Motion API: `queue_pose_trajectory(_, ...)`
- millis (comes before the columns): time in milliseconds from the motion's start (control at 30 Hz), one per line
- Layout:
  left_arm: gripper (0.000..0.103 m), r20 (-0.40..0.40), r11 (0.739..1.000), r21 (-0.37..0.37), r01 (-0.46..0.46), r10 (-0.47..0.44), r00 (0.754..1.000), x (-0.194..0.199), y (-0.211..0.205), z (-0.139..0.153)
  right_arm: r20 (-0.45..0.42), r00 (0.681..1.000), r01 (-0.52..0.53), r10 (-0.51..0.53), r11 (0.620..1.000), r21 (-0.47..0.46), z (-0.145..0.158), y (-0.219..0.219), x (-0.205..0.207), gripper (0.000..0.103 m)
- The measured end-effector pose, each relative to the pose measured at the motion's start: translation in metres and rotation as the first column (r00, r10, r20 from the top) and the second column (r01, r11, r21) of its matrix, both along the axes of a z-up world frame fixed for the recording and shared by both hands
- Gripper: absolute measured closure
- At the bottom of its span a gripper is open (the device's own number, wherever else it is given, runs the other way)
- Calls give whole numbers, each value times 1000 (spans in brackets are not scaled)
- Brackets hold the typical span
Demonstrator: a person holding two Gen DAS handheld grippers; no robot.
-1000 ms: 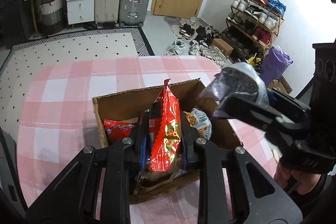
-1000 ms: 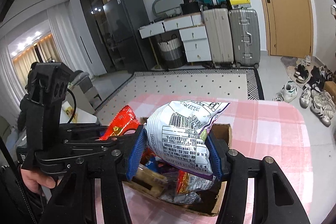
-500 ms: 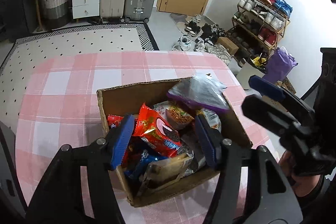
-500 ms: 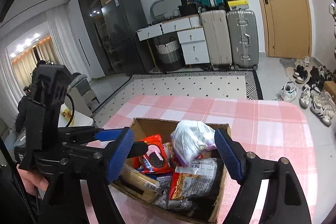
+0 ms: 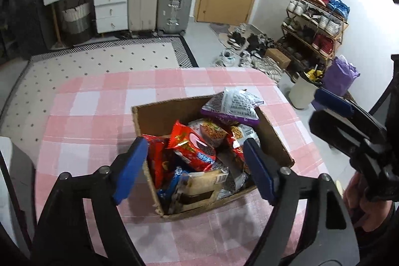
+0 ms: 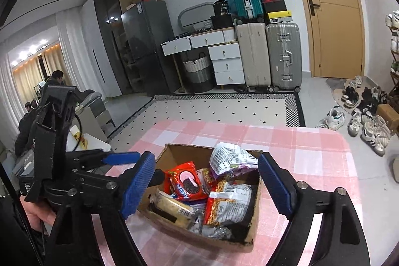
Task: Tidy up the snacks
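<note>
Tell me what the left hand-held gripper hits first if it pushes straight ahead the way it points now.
Probably the snack pile in the cardboard box: the open left hand-held gripper frames the red cookie pack on top. Depth is uncertain.

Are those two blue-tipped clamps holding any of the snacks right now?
No. The left tool and right tool are both open and hold nothing; the snack packets lie in the brown cardboard box.

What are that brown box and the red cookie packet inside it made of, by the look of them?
The box looks like plain corrugated cardboard: matte brown, with rough, worn edges. The red cookie packet seems to be glossy plastic film: it shines and wrinkles.
</note>
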State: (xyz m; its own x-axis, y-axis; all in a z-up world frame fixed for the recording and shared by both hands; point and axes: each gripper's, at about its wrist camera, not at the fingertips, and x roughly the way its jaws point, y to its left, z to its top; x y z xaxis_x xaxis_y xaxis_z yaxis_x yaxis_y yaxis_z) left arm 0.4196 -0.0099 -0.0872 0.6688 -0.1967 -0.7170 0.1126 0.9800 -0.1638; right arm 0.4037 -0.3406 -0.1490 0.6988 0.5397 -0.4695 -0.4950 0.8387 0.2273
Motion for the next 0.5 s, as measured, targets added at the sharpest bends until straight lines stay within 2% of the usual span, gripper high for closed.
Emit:
queue_pose_trajectory(333, 19, 85, 999, 42, -5, 1, 996, -53, -8, 30, 79, 996, 42, -43, 999, 11, 22, -23, -54, 5)
queue_pose_trajectory(500, 8, 148, 999, 35, -15, 10, 989, -88, -7, 43, 124, 991, 55, -57, 998, 21, 28, -33, -86, 4)
